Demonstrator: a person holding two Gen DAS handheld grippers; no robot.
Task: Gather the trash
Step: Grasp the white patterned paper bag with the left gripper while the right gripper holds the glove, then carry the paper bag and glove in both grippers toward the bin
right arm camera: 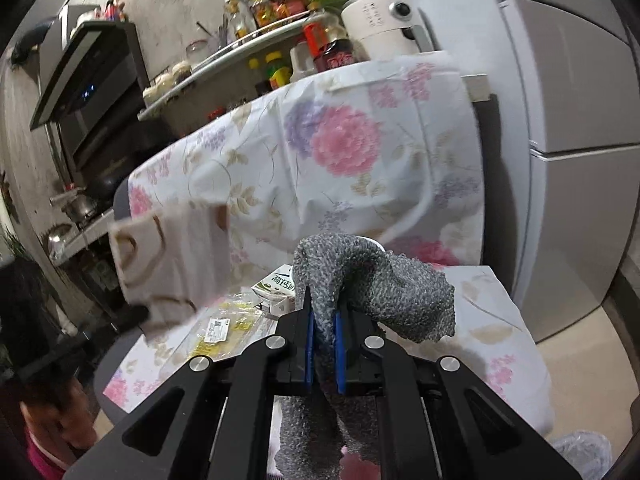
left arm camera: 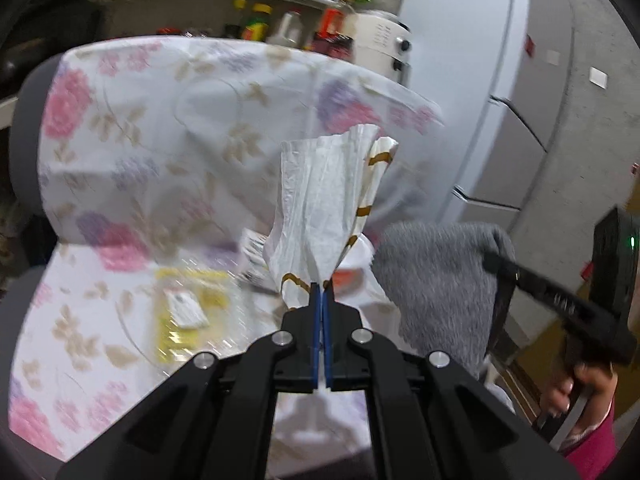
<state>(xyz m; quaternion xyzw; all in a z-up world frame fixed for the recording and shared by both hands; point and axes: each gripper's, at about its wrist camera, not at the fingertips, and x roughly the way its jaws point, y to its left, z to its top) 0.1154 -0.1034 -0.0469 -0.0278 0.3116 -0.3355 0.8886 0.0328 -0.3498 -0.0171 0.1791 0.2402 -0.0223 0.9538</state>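
My left gripper [left arm camera: 322, 286] is shut on a white sock with brown stripes [left arm camera: 320, 204] and holds it up above the chair seat; the sock shows blurred in the right wrist view [right arm camera: 172, 256]. My right gripper [right arm camera: 323, 300] is shut on a grey knitted sock [right arm camera: 380, 284], which drapes over its fingers; the grey sock also shows in the left wrist view [left arm camera: 440, 280]. On the seat lie a yellow clear wrapper [left arm camera: 188, 312], also in the right wrist view [right arm camera: 224, 328], and a small green-and-white carton [right arm camera: 276, 286].
A chair covered with a floral cloth [left arm camera: 160, 128] [right arm camera: 340, 160] fills the middle. Behind it stand a shelf of bottles [right arm camera: 260, 28], a white appliance [right arm camera: 384, 20] and a grey fridge [right arm camera: 560, 100]. A stove with pots [right arm camera: 80, 204] is at left. A clear bag [right arm camera: 584, 452] lies low right.
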